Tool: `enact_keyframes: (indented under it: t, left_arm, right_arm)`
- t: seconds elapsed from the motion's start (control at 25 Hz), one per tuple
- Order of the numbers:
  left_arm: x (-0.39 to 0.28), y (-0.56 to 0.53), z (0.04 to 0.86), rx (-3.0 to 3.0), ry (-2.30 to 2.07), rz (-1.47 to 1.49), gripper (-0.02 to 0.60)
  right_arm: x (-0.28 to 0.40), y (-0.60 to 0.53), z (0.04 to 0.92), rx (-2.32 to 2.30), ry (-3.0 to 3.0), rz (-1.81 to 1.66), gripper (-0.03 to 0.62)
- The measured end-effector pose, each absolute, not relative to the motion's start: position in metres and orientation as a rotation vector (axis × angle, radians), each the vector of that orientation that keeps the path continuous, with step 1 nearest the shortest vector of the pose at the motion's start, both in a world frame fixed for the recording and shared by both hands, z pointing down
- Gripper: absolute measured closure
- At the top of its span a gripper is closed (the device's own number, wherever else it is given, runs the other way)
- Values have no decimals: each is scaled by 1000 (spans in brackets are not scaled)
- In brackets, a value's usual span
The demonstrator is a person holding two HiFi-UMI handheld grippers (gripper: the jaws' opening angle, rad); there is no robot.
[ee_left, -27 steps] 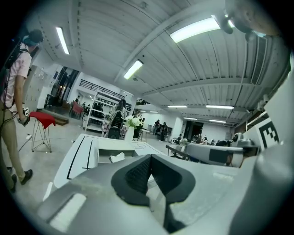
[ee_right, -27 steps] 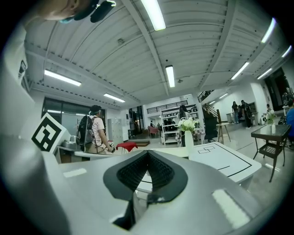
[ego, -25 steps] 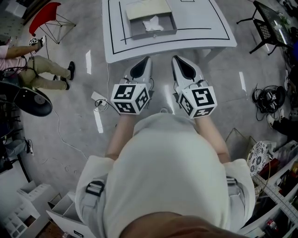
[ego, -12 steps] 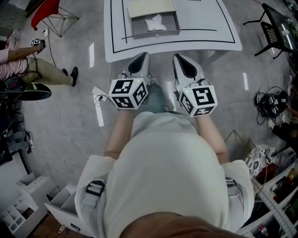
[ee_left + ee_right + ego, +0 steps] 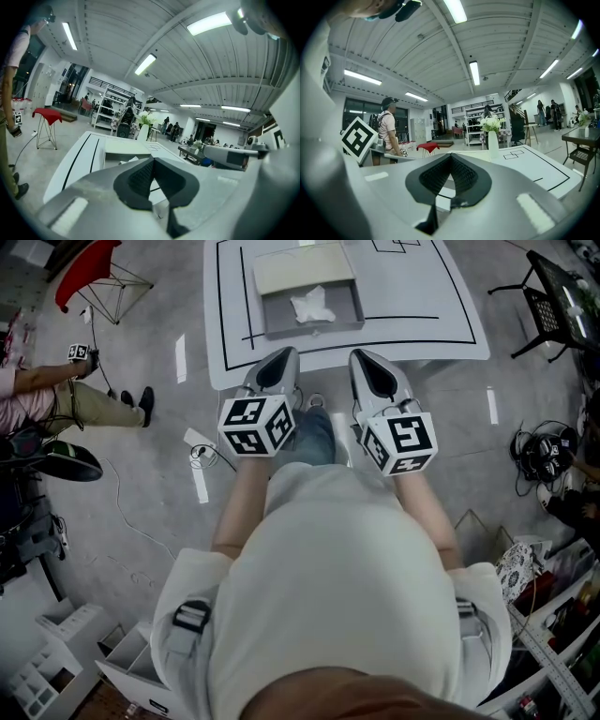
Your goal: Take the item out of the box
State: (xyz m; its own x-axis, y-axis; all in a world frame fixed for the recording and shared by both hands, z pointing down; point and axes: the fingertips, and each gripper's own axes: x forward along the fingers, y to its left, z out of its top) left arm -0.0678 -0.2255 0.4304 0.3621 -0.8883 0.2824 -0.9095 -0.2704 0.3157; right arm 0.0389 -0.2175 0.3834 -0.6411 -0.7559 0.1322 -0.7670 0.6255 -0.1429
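item: white crumpled piece (image 5: 312,306), paper or cloth by the look of it; lies loose on the floor of the box, toward its middle, not yet touched.
box: shallow grey tray (image 5: 319,328) with a cream lid flap (image 5: 302,265) folded back on the far side; sits inside the black outline on the bench (image 5: 412,296).
left tongs: (image 5: 279,360) jaws together, nothing between them; tip over the near edge of the bench, well short of the box.
right tongs: (image 5: 367,360) jaws likewise together and empty; tip level with the left, just right of the box's line.
risk 1: both tongs are closed, so going in like this would only push or flatten the item against a wall.
risk 2: item looks light and soft; a pinch on one fold may slip or tear.
risk 3: box looks light; a jaw catching its front wall could slide it or lift it with the item. Bracing it with the free tongs seems wise.
risk 4: lid flap could tip forward over the item if the box is jolted.
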Motion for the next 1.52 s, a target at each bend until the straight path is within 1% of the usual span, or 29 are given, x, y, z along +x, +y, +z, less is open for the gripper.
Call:
enact_keyframes:
  t: [0.56, 0.92, 1.52]
  left_arm:
    - [-81, -303, 449, 2218, -1489, 184, 581]
    - [-85, -345, 469, 2224, -1410, 322, 581]
    - [-67, -389, 504, 2296, -1147, 616, 581]
  right_arm:
    - [19, -294, 390, 1288, -2748, 332, 595]
    - [16, -336, 392, 1310, -2724, 365, 595]
    - [9, -389, 404, 1315, -2689, 402, 595]
